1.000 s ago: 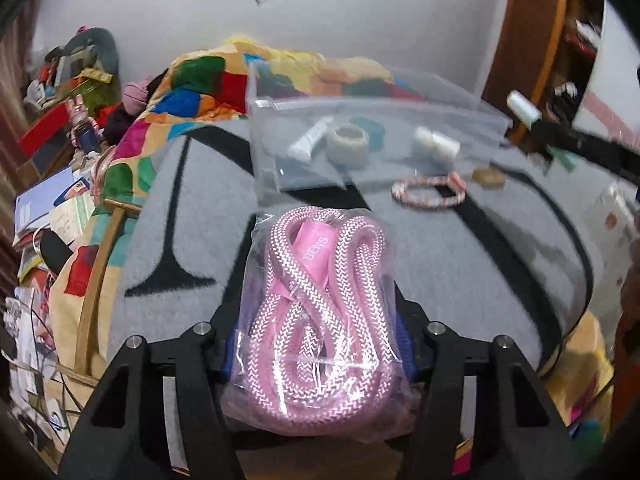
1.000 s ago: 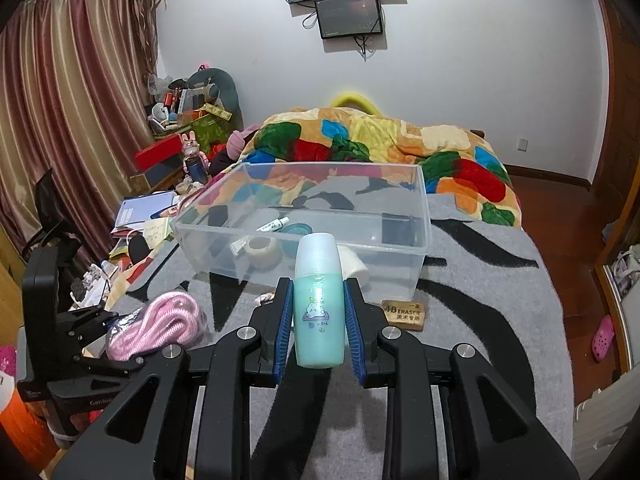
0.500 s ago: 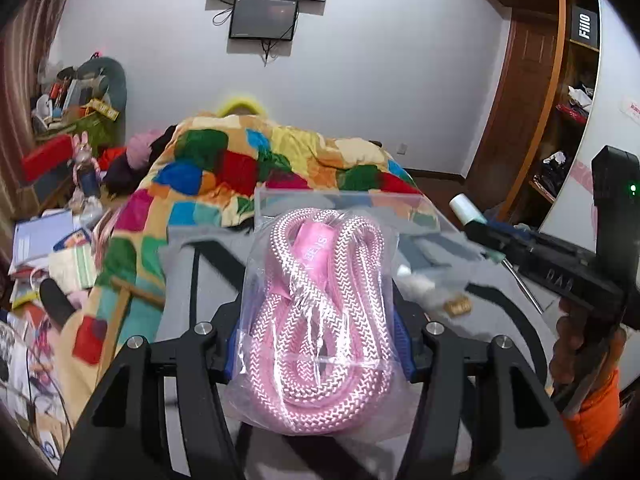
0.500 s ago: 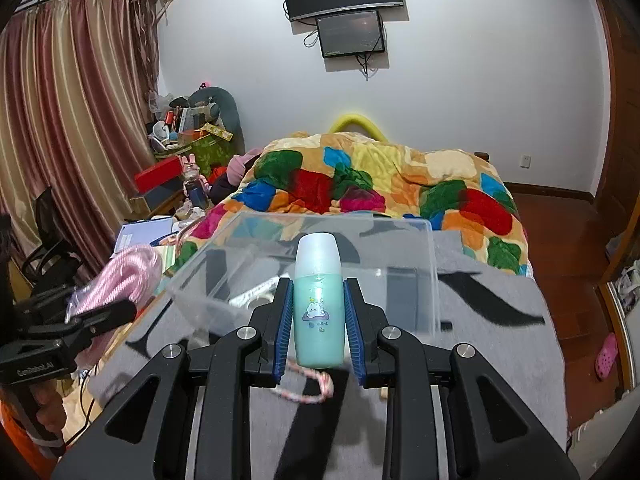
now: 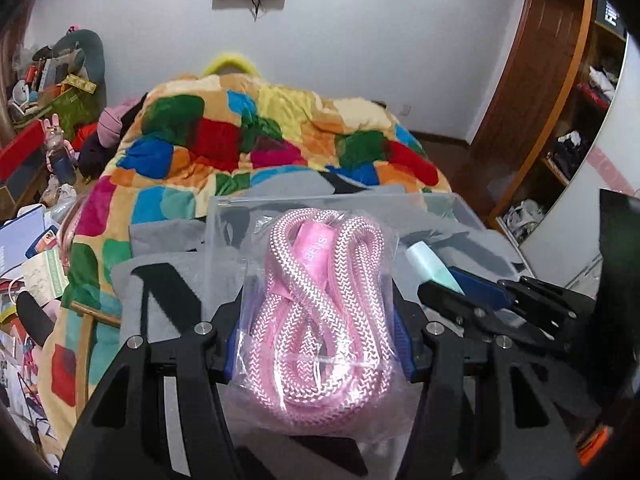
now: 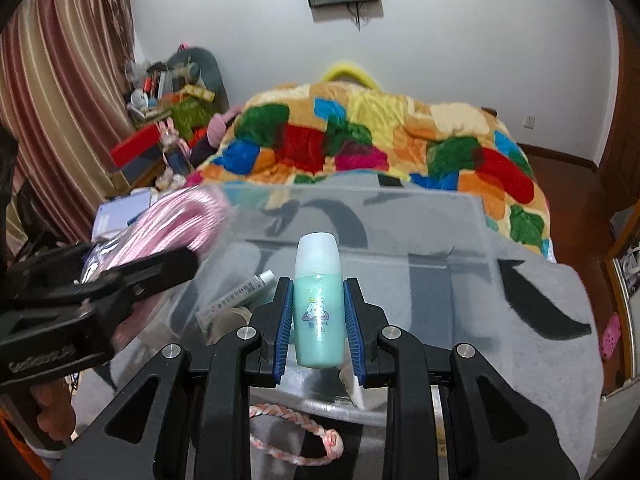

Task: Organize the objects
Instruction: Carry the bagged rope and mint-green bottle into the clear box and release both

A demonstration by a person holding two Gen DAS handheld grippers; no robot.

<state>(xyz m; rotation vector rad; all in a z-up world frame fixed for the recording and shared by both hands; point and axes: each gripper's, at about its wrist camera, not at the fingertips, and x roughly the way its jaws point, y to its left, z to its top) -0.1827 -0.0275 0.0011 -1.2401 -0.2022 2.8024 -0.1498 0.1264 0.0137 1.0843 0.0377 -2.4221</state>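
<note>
bottle [image 6: 319, 304] upright, cap up, long axis vertical, clamped in my right gripper [image 6: 319, 330] above the near wall of the clear bin [image 6: 472, 216] | bagged pink rope [image 5: 320, 316] clamped in left gripper [image 5: 316, 344], loops lengthwise along fingers, over bin's left edge | step: carry-in; next: lower both past rim, release

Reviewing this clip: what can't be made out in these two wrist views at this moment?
- Left wrist view: bin contents, hidden behind the bagged pink rope in the left gripper.
- Right wrist view: the pink rope is motion-blurred; print on the tube is too small.
- Right wrist view: the braided band is partly behind the right gripper holding the green bottle.
</note>
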